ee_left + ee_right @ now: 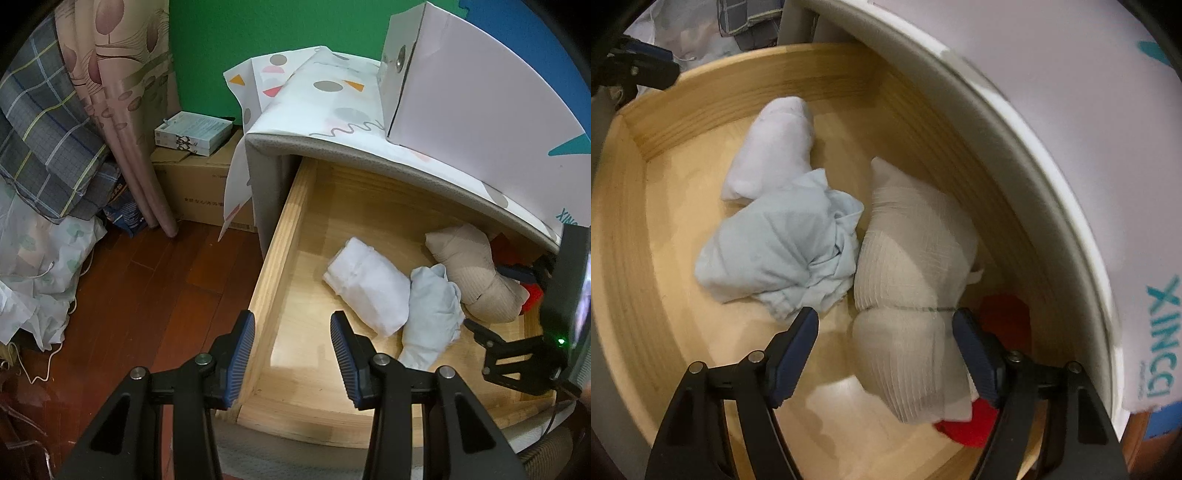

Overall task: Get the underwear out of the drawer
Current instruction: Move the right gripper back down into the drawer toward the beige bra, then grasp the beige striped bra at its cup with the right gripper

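your two grippers are at an open wooden drawer [280, 236] with rolled underwear lying inside.

the drawer is pulled out of a cabinet [332, 122] covered in patterned paper, with a pale box [469, 81] on top; brown floorboards [147, 280] and a cardboard carton [199, 184] lie to its left. on the drawer bottom the beige roll [908, 280] is the biggest piece, touching the crumpled light blue piece [783, 251] beside it, which in turn touches the white roll [775, 144] behind; a red piece [1004, 317] shows partly under the beige roll near the cabinet. your right gripper [886, 328] is spread wide with its fingers on either side of the beige roll's near end, not squeezing it. your left gripper [291, 332] is open and holds nothing, straddling the drawer's left wall.
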`<state>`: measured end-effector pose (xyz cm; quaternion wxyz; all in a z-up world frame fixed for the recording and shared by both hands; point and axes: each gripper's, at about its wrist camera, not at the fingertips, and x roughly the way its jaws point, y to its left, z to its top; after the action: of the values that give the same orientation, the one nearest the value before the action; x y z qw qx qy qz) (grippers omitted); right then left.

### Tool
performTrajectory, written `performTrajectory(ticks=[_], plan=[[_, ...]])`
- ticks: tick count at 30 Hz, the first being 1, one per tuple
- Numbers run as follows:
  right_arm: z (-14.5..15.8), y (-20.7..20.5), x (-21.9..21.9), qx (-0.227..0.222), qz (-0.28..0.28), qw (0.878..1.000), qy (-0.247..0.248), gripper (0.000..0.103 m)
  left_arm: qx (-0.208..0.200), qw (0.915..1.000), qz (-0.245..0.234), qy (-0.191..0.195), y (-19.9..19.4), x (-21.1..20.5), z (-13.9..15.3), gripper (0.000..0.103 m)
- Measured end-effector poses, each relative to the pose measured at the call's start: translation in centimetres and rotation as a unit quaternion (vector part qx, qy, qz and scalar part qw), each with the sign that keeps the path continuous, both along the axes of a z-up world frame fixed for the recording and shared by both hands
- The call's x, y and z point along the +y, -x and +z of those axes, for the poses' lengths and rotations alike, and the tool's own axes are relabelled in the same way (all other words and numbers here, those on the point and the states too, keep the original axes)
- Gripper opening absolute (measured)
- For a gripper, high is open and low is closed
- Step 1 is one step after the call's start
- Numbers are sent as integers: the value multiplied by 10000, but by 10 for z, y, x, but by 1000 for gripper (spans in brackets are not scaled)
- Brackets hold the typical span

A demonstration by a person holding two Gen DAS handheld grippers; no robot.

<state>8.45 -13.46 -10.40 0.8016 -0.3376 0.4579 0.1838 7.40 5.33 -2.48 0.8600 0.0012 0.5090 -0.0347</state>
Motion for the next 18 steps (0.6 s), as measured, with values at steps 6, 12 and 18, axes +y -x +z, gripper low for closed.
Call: performTrajectory(ticks=[6,12,18], plan=[[-3,-4,-4,-73,115,9999,88,74,18,10000,0,12,1,0,0,43],[-3,0,-13,-131,139,9997,155,75,20,10000,-18,-8,2,-1,-1,43],[-11,-4,-9,-139,123,9997,176,76,21,10000,-21,-5,4,-1,0,43]])
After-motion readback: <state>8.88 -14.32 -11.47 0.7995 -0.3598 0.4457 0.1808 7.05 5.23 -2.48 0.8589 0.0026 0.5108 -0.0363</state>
